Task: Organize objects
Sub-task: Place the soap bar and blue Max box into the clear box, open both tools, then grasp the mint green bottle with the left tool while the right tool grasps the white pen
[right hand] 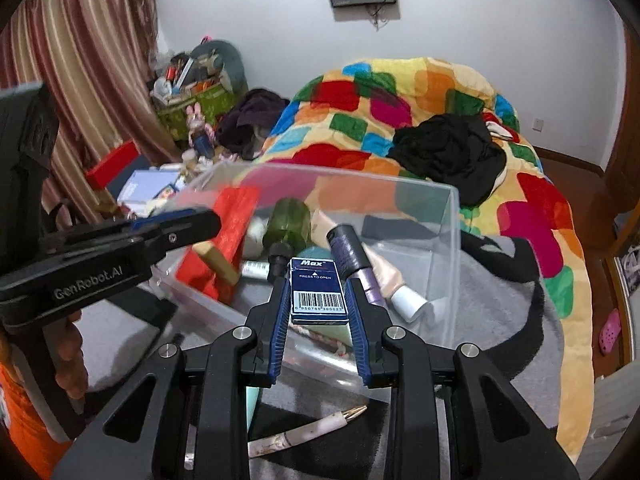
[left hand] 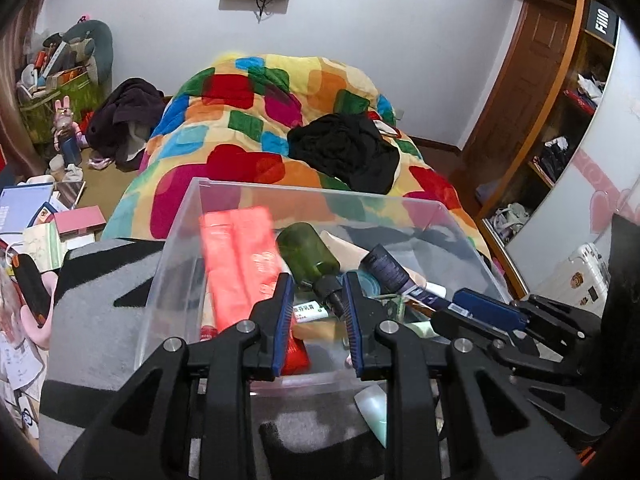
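Observation:
A clear plastic bin stands on a grey and black blanket on the bed. It holds red packets, a green bottle, a dark tube and other toiletries. My left gripper is open and empty over the bin's near edge. My right gripper is shut on a small blue Max box above the bin; the box also shows in the left wrist view.
A white pen-like stick and a pale green item lie on the blanket before the bin. A colourful quilt with black clothes covers the bed beyond. Books and boxes clutter the floor at left.

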Motion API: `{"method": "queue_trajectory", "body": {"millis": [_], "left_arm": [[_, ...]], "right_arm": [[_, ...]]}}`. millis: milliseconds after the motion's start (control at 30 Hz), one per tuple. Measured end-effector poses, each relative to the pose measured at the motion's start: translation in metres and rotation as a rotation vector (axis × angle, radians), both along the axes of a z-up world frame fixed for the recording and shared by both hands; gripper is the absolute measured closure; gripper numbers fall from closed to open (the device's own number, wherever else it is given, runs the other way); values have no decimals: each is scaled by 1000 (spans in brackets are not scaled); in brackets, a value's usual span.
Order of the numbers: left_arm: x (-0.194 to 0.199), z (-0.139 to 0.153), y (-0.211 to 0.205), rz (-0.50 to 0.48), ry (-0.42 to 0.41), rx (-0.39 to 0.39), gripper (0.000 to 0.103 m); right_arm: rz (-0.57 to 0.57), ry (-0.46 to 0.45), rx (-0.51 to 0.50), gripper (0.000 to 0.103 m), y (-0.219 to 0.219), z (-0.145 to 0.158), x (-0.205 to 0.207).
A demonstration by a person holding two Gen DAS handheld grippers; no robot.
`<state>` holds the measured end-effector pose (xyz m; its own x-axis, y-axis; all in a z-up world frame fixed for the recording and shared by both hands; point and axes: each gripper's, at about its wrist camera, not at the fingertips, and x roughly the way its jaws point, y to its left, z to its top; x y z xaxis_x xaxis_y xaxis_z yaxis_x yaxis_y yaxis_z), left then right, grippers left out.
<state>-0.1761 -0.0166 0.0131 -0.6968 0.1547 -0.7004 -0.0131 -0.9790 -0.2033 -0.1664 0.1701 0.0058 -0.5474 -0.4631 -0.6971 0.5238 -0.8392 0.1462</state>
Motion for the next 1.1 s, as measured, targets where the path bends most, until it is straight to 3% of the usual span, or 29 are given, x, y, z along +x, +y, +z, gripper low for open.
{"method": "queue_trajectory", "body": {"millis": [200, 500, 733, 933, 1033, 1100], "left_arm": [[12, 13, 3, -14, 37, -7, 76], [51, 24, 15, -47, 101, -39, 56], [61, -16, 35, -104, -22, -51, 54], [42, -55, 57, -140, -159, -54, 52], [38, -66, 61, -128, -194, -81, 52], [43, -62, 61, -128, -167, -108, 52]], "right_arm": [[15, 15, 8, 77, 1, 10, 8], [29, 56, 33, 65, 19, 19, 49], [25, -7, 80, 59, 32, -11, 72], [-26, -106, 39, 58, 54, -29, 65], [-37, -146, 10, 58, 56, -34, 62], [-33, -171, -17, 57, 54, -35, 60]]}}
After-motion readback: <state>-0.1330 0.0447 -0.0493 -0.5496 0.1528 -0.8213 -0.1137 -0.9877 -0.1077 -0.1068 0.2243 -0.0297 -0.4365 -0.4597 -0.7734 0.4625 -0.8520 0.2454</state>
